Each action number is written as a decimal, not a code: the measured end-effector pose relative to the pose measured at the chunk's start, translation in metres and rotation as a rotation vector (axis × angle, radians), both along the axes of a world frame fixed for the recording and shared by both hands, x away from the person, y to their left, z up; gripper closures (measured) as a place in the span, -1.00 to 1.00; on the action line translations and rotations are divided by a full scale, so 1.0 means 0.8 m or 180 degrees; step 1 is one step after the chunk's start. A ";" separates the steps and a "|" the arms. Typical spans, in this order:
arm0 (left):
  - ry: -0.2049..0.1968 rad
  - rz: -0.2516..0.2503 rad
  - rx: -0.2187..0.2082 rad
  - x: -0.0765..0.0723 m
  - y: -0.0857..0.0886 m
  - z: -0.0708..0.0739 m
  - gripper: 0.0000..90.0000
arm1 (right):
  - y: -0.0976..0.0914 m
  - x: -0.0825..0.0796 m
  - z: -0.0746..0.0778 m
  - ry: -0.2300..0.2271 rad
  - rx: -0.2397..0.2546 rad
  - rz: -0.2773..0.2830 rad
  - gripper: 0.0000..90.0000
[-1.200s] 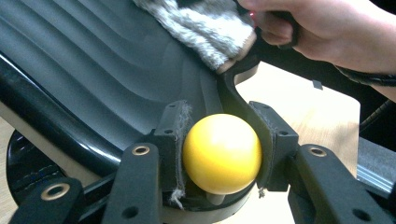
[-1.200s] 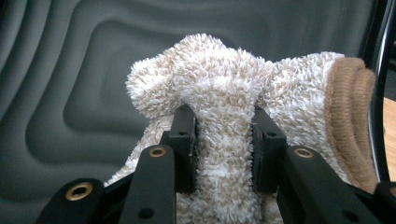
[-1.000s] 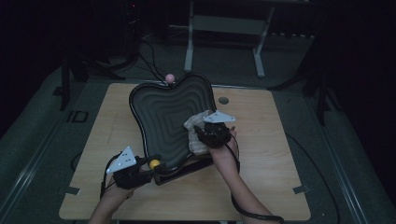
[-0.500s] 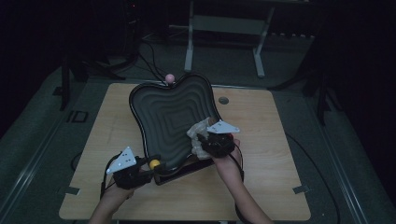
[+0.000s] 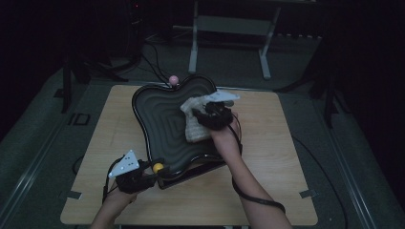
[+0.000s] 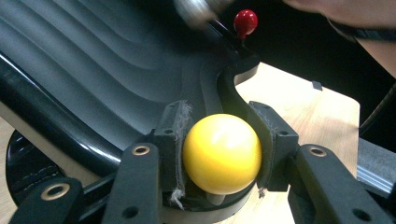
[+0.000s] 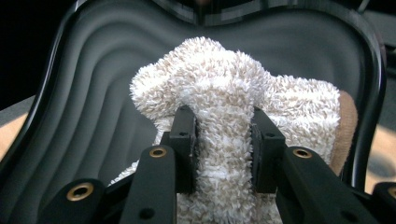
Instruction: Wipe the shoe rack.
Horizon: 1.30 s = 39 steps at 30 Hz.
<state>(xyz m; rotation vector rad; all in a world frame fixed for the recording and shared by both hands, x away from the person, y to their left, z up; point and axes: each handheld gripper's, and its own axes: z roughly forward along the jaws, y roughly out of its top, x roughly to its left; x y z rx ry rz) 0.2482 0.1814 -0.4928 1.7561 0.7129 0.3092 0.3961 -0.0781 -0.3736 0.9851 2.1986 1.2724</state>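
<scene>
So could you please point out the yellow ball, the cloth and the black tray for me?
yellow ball [image 6: 221, 154], left gripper view, its front face.
cloth [image 7: 224, 93], right gripper view, fluffy top fold.
black tray [image 5: 160, 121], high view, ridged inner floor.

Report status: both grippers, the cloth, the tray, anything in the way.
Left gripper shut on yellow ball at tray near edge. Right gripper shut on fluffy cloth, pressed against ridged tray. Nothing blocking the cloth.
</scene>
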 end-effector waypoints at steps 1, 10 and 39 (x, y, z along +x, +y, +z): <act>-0.0005 -0.0002 0.0007 0.000 0.000 0.000 0.32 | 0.005 0.008 0.005 0.0007 0.0016 -0.0002 0.50; -0.0018 -0.0015 -0.0014 0.001 0.001 -0.001 0.32 | 0.050 0.066 0.020 0.0060 -0.0063 -0.0089 0.50; -0.0039 0.0060 0.0002 -0.002 -0.003 -0.001 0.32 | 0.003 -0.023 -0.062 -0.0010 -0.0128 -0.0136 0.49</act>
